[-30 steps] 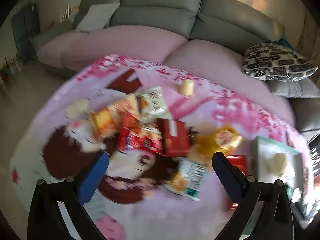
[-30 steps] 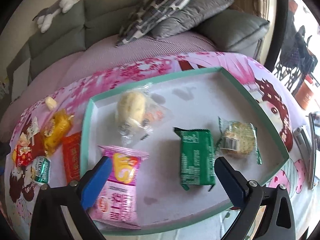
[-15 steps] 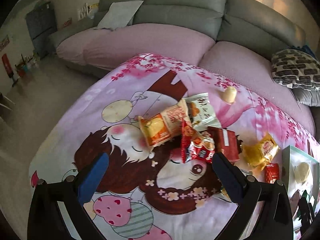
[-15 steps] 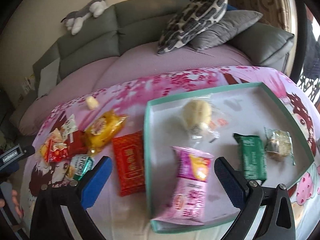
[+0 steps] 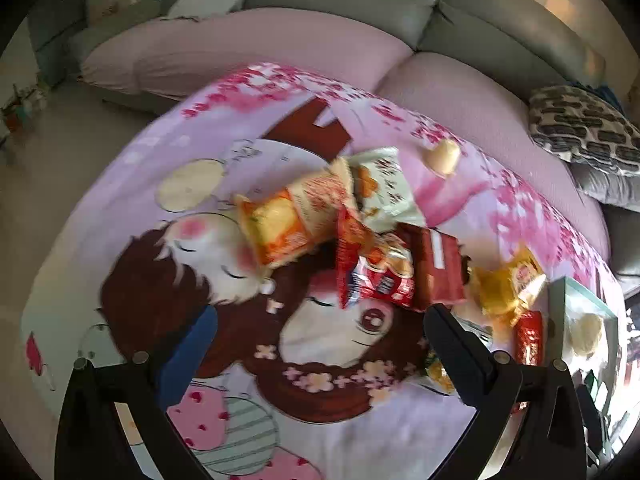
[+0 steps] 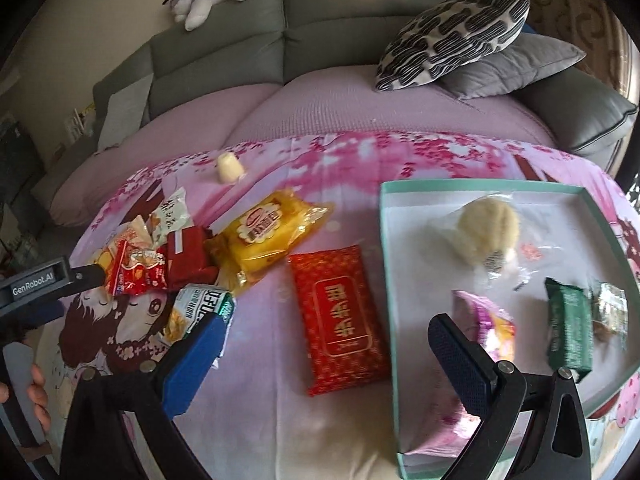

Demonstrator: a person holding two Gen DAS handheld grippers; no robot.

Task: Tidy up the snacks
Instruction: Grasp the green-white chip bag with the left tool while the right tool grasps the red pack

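Note:
My left gripper (image 5: 320,344) is open and empty above the cartoon-print cloth, short of a snack pile: an orange packet (image 5: 288,220), a white-green packet (image 5: 380,188), a red packet (image 5: 372,272) and a dark red box (image 5: 436,264). My right gripper (image 6: 328,360) is open, and a flat red packet (image 6: 340,312) lies on the cloth between and beyond its fingers. To its right the teal tray (image 6: 386,264) holds a wrapped bun (image 6: 488,228), a pink packet (image 6: 488,324), a green packet (image 6: 568,328) and a clear cookie packet (image 6: 608,312).
A yellow packet (image 6: 264,236), a green-white packet (image 6: 200,308) and a small cream sweet (image 6: 229,166) lie loose on the cloth. The left tool's handle (image 6: 36,284) and a hand (image 6: 36,392) show at the left edge. A grey sofa (image 6: 320,40) with cushions stands behind.
My right gripper has swung left, from over the tray to over the flat red packet. My left gripper drew back and left from the pile. Both stayed open.

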